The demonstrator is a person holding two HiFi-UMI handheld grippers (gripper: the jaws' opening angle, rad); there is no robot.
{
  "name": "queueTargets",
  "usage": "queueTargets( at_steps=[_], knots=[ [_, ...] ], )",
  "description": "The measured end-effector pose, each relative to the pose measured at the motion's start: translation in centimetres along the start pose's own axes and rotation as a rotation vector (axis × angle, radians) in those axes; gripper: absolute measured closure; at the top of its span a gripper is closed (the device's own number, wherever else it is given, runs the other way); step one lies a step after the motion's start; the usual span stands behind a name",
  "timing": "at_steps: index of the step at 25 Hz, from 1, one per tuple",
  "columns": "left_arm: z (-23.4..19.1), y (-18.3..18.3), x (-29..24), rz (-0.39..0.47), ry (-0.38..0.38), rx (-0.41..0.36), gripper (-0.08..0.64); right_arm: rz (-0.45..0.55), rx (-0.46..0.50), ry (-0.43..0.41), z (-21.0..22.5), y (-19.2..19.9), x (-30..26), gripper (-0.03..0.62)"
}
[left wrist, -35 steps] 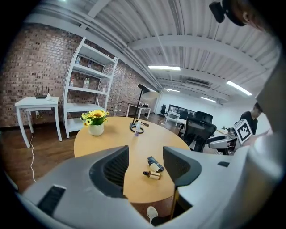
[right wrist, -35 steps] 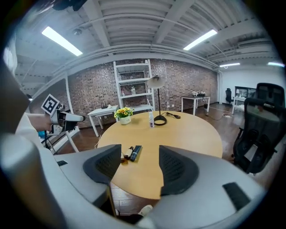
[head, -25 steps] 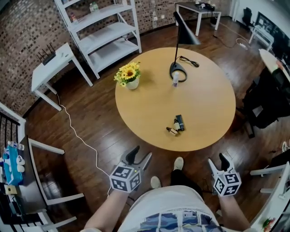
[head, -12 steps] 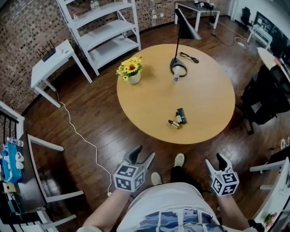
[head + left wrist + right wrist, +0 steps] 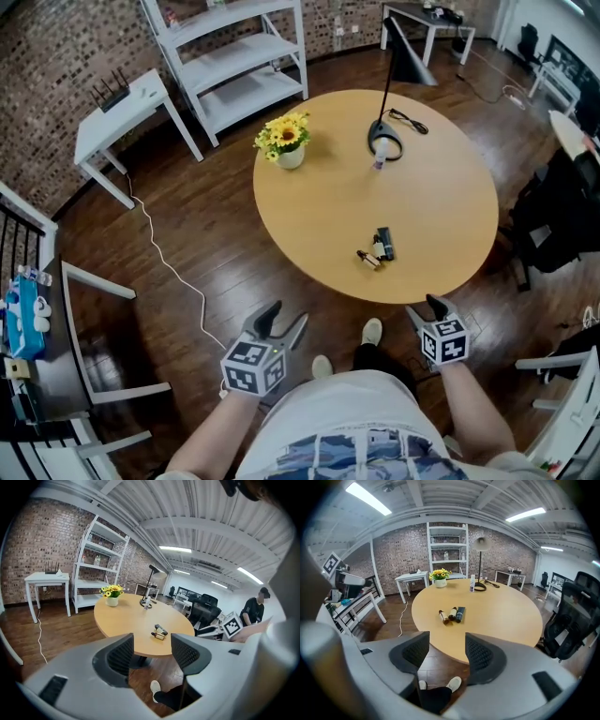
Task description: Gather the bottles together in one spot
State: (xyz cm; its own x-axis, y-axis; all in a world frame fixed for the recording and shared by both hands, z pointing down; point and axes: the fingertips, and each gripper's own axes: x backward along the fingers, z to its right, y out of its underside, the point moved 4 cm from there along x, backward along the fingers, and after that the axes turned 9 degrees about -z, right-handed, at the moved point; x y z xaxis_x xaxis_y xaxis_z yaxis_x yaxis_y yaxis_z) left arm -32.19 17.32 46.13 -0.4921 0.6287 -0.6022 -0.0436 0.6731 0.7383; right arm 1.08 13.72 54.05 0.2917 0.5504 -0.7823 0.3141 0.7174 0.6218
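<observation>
Three small bottles [image 5: 376,250] lie side by side near the front edge of the round wooden table [image 5: 309,206]: a brown one, a white-labelled one and a dark one. They also show as the bottles [image 5: 159,632] in the left gripper view and the bottles [image 5: 452,613] in the right gripper view. A fourth small bottle [image 5: 379,160] stands by the lamp base. My left gripper [image 5: 283,322] hangs open over the floor, short of the table. My right gripper [image 5: 432,307] is at the table's near edge; its jaws have just been closing a little, still open with nothing between them.
A black desk lamp [image 5: 386,141] and a vase of yellow flowers [image 5: 289,145] stand on the table's far half. White shelving [image 5: 234,56], a white side table [image 5: 122,108], a floor cable [image 5: 169,272] and a black office chair [image 5: 562,216] ring the table.
My right gripper has moved forward to the table's near edge. The left gripper has shifted slightly. The bottles have not moved.
</observation>
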Motion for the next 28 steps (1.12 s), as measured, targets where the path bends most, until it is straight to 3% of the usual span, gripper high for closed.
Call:
queueTargets(
  at_steps=[10, 15, 19, 20, 23, 25, 27, 28],
  knots=[
    [-1.1, -1.6, -2.4, -0.068, -0.081, 0.087, 0.319, -0.144, 0.154, -0.038, 4.0, -5.7, -14.1, 0.334],
    [-0.7, -3.2, -5.8, -0.116, -0.105, 0.118, 0.319, -0.223, 0.311, -0.057, 4.7, -6.6, -19.1, 0.339],
    [0.2, -5.2, -8.8, -0.141, -0.11, 0.123, 0.319, -0.256, 0.365, -0.17, 5.1, -6.7, -20.1, 0.37],
    [0.5, -5.7, -9.6, -0.146, -0.108, 0.124, 0.319, -0.265, 0.375, -0.187, 5.6, -6.5, -20.0, 0.436],
    [1.4, -7.1, -11.7, -0.155, -0.102, 0.125, 0.319, -0.298, 0.379, -0.163, 8.6, -5.4, -19.0, 0.467],
    [1.8, -7.9, -12.9, -0.162, -0.1, 0.123, 0.319, -0.305, 0.361, -0.168, 10.2, -4.8, -18.2, 0.455],
    [2.1, -8.8, -14.2, -0.171, -0.1, 0.118, 0.319, -0.271, 0.382, -0.182, 10.7, -5.3, -17.6, 0.364],
    [2.4, -9.1, -14.9, -0.176, -0.1, 0.115, 0.319, -0.245, 0.408, -0.191, 10.6, -6.0, -17.5, 0.36]
  ],
)
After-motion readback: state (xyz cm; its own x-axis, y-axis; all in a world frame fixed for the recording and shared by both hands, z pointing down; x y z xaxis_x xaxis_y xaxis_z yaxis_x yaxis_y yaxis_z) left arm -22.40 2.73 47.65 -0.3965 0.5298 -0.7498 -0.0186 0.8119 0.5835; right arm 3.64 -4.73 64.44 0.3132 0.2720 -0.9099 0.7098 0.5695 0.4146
